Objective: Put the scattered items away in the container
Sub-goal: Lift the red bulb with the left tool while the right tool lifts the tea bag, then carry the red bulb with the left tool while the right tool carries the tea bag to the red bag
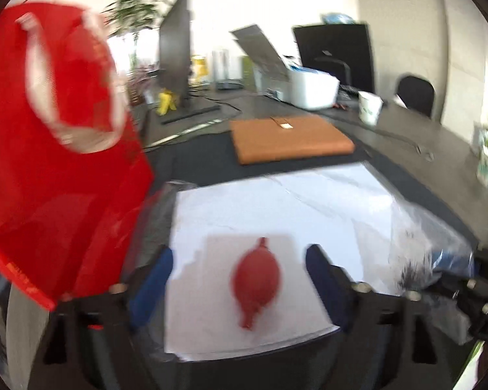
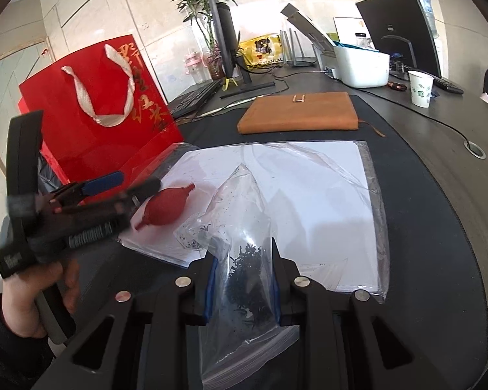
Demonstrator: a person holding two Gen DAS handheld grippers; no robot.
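Note:
A red rubber blower bulb point(image 1: 256, 276) point(image 2: 166, 208) lies on a white sheet point(image 1: 276, 201) point(image 2: 309, 195). My left gripper point(image 1: 239, 253) point(image 2: 139, 178) hovers just over the bulb. It is open, and its blue pads stand well apart on either side without touching the bulb. A red paper gift bag point(image 1: 58, 162) point(image 2: 97, 130) with a white ribbon handle stands upright to the left. My right gripper point(image 2: 244, 253) is shut on a clear plastic bag point(image 2: 244, 214) point(image 1: 419, 247) of dark tea leaves, held over the sheet's near edge.
A brown notebook point(image 2: 297, 112) point(image 1: 289, 139) lies behind the sheet on the dark desk mat point(image 2: 423, 227). Further back are two monitors point(image 2: 226, 42), a keyboard, a white printer point(image 2: 362, 66) and a paper cup point(image 2: 421, 89). A person's hand point(image 2: 32, 295) holds the left gripper.

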